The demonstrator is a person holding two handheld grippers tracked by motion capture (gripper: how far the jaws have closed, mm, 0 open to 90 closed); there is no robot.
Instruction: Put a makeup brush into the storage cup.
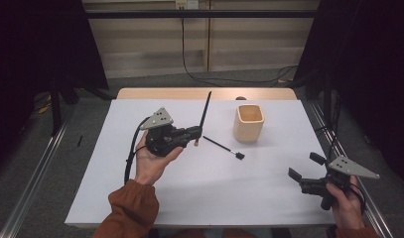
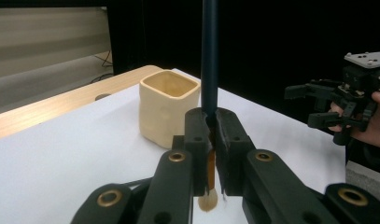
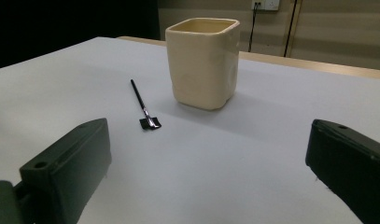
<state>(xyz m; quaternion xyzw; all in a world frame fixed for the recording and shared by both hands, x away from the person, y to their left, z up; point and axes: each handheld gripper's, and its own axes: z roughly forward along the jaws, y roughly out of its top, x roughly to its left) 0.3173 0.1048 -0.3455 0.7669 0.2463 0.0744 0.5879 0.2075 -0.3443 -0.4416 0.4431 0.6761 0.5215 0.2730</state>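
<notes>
The work in hand appears to be the placing of brushes into the cream square ceramic cup [image 1: 249, 122], which stands upright on the white table [image 1: 189, 198].

A long dark-handled brush with a pale tuft [image 1: 204, 110] is pinched by the left tool [image 1: 195, 135], whose jaws are pressed together around the handle near the ferrule. In the left gripper view the handle rises upright from between the jaws and the tuft hangs just below them. This brush is held above the table, to the left of the cup and near it, but not yet over its opening.

A second, thin black brush with a flat dark head [image 1: 224, 148] lies flat on the table, just in front of the cup and a little to its left; it is touched by nothing.

The right tool [image 1: 304, 172] is held near the table's right edge, well apart from the cup, with its jaws spread wide and nothing between them.

The cup's inside, as far as it can be seen, looks empty. So it is judged that one brush is picked up but not delivered, and the other is not yet taken.
</notes>
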